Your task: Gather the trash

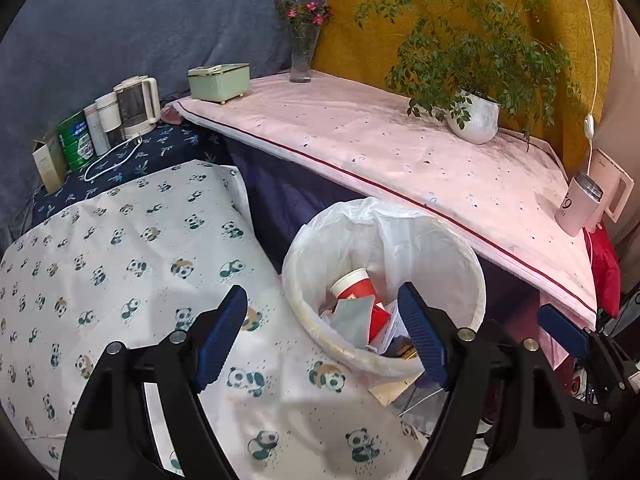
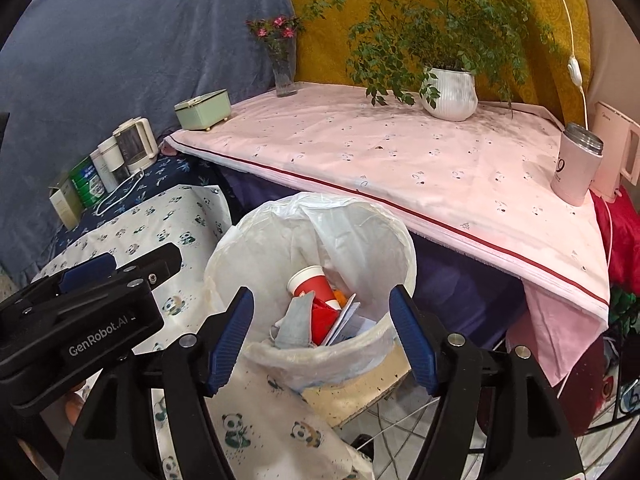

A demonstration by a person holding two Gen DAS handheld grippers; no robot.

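Beyond right tool (image 2: 322, 336), binned trash (image 2: 320, 308)

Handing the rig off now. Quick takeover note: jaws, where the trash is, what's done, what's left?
Left gripper: jaws open, nothing between them.
Right gripper: jaws open, empty, over the near rim of the bin.
Trash bin: white liner, between the panda-cloth table and the pink-cloth table.
Done: red paper cup, grey face mask and papers lie in the bin.
Left: no loose trash shows on either cloth; check outside these views.
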